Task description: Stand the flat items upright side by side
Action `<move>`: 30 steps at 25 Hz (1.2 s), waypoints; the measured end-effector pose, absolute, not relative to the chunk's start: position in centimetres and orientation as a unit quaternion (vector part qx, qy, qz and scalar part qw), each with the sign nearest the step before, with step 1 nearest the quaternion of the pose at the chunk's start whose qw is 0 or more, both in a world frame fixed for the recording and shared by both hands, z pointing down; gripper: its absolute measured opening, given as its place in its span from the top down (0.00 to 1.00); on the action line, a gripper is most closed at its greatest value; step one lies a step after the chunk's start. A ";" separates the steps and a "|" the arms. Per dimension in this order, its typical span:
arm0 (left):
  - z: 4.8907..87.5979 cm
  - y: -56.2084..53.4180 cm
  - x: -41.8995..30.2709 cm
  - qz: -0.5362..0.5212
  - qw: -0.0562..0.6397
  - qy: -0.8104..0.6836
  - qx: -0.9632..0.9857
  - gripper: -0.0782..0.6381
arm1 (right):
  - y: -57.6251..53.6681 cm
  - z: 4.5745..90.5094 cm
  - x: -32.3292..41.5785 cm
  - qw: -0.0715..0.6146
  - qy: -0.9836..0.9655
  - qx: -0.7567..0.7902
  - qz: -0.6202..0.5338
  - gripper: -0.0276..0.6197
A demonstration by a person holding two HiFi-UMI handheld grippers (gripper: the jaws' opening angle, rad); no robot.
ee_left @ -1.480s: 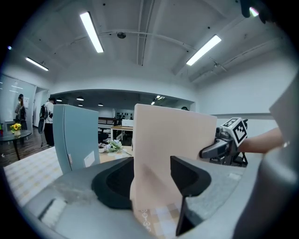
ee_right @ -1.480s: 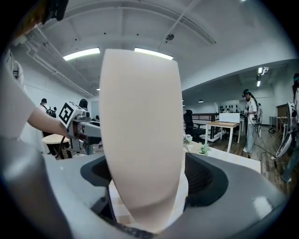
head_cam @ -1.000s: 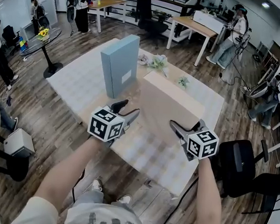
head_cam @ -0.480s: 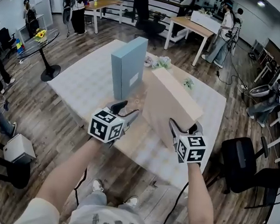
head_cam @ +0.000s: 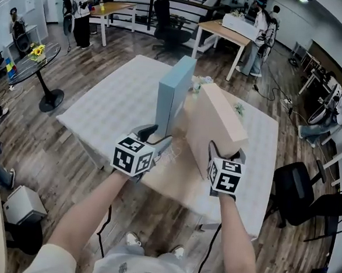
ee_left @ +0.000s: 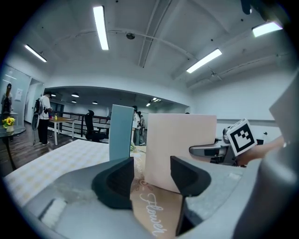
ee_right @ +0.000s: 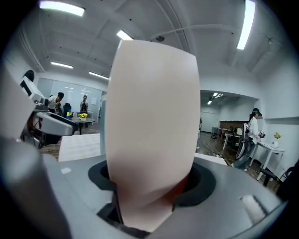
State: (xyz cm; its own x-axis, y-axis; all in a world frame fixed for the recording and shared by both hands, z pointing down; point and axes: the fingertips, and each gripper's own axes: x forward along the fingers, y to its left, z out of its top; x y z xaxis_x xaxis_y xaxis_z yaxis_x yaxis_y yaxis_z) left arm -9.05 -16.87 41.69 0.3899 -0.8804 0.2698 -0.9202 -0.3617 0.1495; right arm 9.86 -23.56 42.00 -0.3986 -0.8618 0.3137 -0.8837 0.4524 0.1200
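Quick rundown of your setup: the blue box point(head_cam: 175, 89) is standing upright on the table point(head_cam: 115, 100), roughly in the middle of the checked cloth. The beige box point(head_cam: 215, 127) is up on its edge too, just to the right of the blue box. There's a narrow gap between them, so they aren't touching, and the broad faces run more or less side by side.

Your right hand-held gripper point(head_cam: 225, 149) is clamped on the near end of the beige box. In the right gripper view the box fills the slot between the jaws, with both pads pressed against its sides. Those jaws have just been closing in on it.

Your left hand-held gripper point(head_cam: 161, 133) is holding nothing. It sits in front of the blue box, on the near side and a bit left of the gap. Its jaws are spread apart, with only the table showing between them. Looking along it, you see a brown paper mat point(ee_left: 154, 214) with "Flower" in white script lying flat, running toward the foot of the blue box.

A small bunch of flowers point(head_cam: 201, 81) lies just behind the blue box, on its far right side.
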 end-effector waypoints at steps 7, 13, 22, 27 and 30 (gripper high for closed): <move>42.2 -17.9 -13.1 0.077 0.140 -0.525 0.836 0.55 | -24.2 41.8 5.5 0.168 -0.796 0.581 0.030 0.47; 42.8 -20.2 -14.5 0.078 0.143 -0.518 0.840 0.55 | -26.3 42.1 3.2 0.160 -0.783 0.600 0.034 0.47; 42.4 -25.3 -15.7 0.077 0.129 -0.519 0.841 0.55 | -31.1 42.6 1.1 0.139 -0.771 0.619 0.058 0.47; 42.5 -26.2 -15.8 0.087 0.121 -0.510 0.847 0.55 | -32.7 42.7 0.0 0.128 -0.769 0.623 0.068 0.47; 42.4 -26.3 -15.5 0.092 0.115 -0.496 0.856 0.55 | -33.4 42.6 0.0 0.121 -0.760 0.634 0.073 0.47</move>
State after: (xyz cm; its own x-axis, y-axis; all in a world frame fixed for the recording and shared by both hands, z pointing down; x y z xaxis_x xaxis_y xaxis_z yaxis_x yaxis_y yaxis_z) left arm -15.52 -26.30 42.40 0.4903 -0.8280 0.2720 -0.8704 -0.4811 0.1045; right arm -0.01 -33.42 42.62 -0.1673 -0.9460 0.2776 -0.9817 0.1859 0.0419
